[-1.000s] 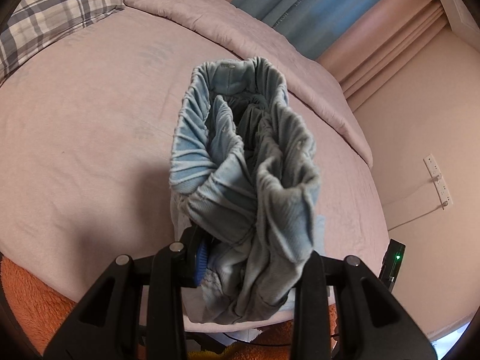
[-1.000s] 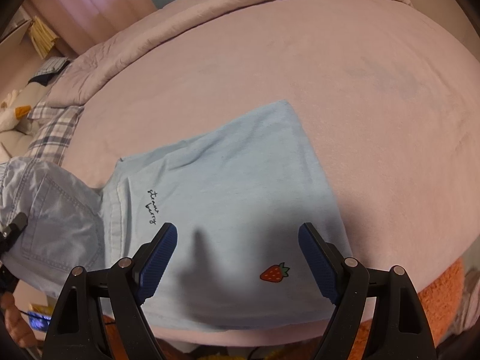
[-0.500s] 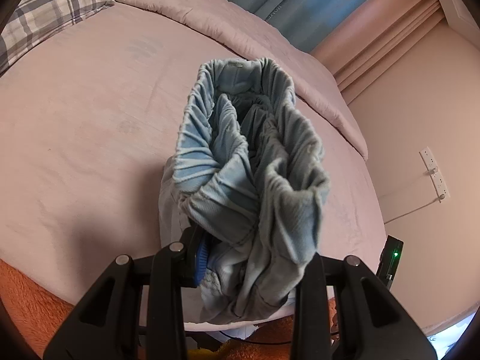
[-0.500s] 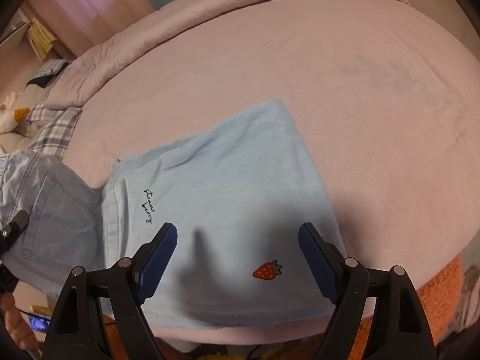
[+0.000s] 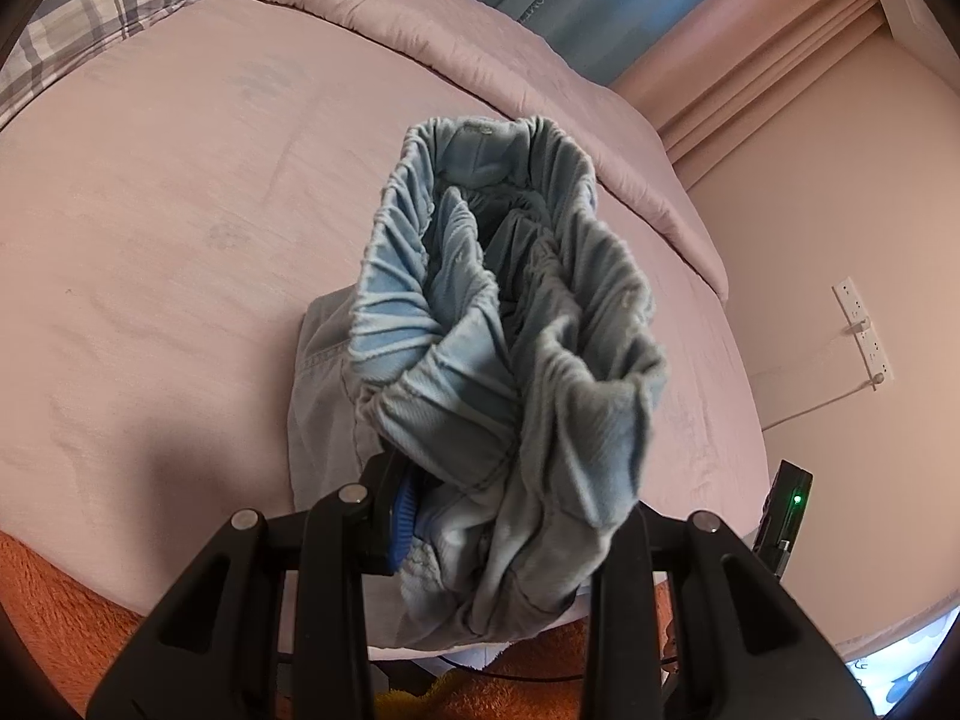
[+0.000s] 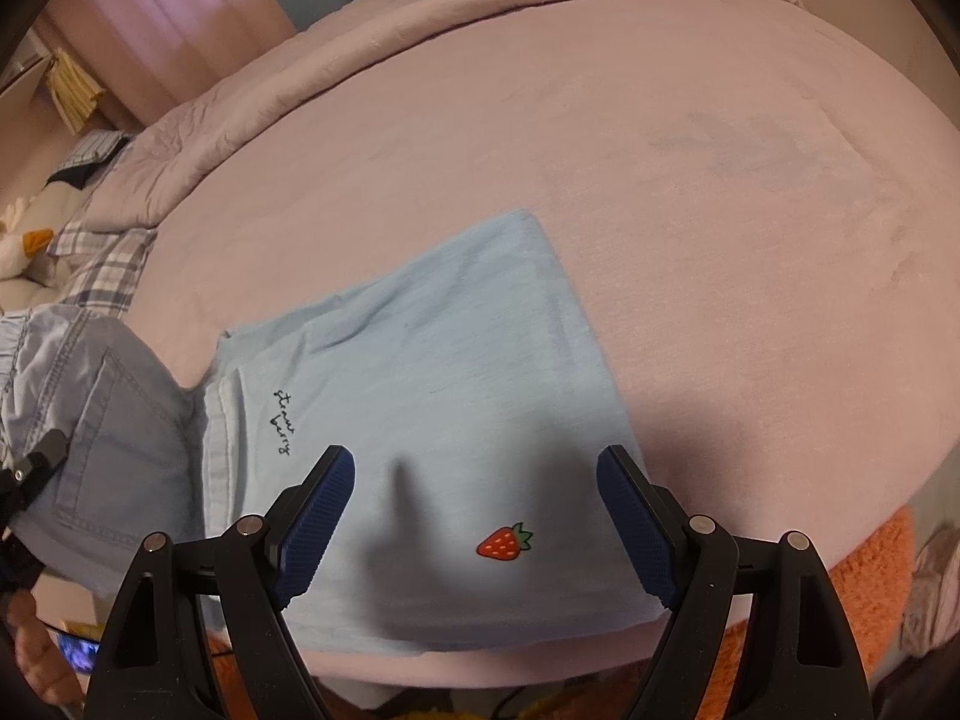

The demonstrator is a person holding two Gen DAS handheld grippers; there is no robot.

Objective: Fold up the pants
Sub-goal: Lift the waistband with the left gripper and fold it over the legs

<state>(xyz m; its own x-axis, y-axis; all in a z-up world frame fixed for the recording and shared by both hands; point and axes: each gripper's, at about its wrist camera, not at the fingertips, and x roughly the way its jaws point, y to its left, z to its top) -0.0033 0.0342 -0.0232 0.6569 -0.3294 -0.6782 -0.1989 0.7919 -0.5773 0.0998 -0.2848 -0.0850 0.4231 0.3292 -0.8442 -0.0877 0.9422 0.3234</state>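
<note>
In the left wrist view, the left gripper [image 5: 510, 516] was clenched on the bunched elastic waistband of the pants [image 5: 504, 324], which rose in gathered blue-grey folds straight ahead of the camera and hid most of the right-hand finger; only the ridged blue pad of the left-hand finger [image 5: 401, 507] showed, pressed against the cloth. Below the raised waistband, more of the garment lay flat on the pink bedsheet [image 5: 168, 228]. A plaid pillow [image 5: 102, 6] sat at the far left corner, a rolled duvet [image 5: 480, 54] ran along the far side of the bed, and a wall socket [image 5: 861, 327] with a cable showed on the wall to the right. In the right wrist view, the right gripper [image 6: 477, 519] was released, its jaws standing wide apart above the cloth with nothing between them. Beneath it the light blue pants leg lay flat and smooth on the bed, bearing a small strawberry patch [image 6: 504, 542] and a line of dark script [image 6: 282, 423]. At the left edge the denim-coloured seat with its back pocket [image 6: 120, 444] was lifted off the sheet.
</note>
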